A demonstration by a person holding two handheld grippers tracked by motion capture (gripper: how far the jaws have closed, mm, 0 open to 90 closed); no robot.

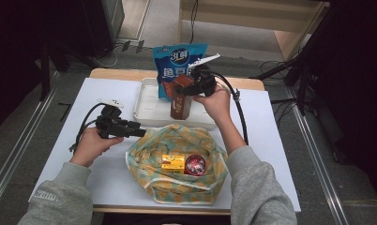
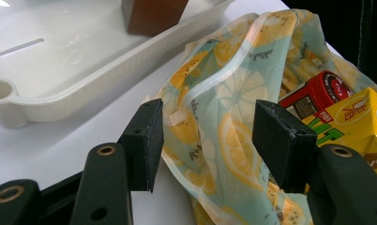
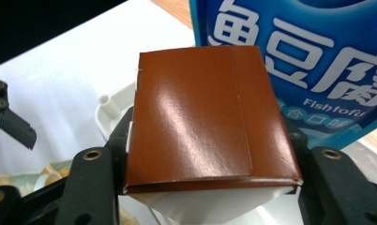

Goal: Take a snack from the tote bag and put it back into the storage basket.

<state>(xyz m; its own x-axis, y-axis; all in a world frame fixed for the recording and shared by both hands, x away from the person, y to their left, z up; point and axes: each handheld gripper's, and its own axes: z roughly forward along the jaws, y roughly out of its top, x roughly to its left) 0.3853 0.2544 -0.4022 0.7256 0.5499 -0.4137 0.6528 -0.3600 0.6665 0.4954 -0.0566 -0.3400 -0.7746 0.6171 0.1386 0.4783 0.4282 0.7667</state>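
White tray [image 1: 147,110] at the table's far centre. Blue fish-tofu snack bag [image 1: 170,58] stands upright at the tray's far edge. Just in front of the tray, the lemon-print bag [image 1: 144,157] lies open, containing a yellow carton [image 1: 173,163] beside a red-lidded can [image 1: 195,164].

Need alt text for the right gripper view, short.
The right hand-held gripper clamps a brown carton between its two black jaws, seen top-on. Behind it stands a blue snack bag with white lettering; a white tray shows at left on the white table.
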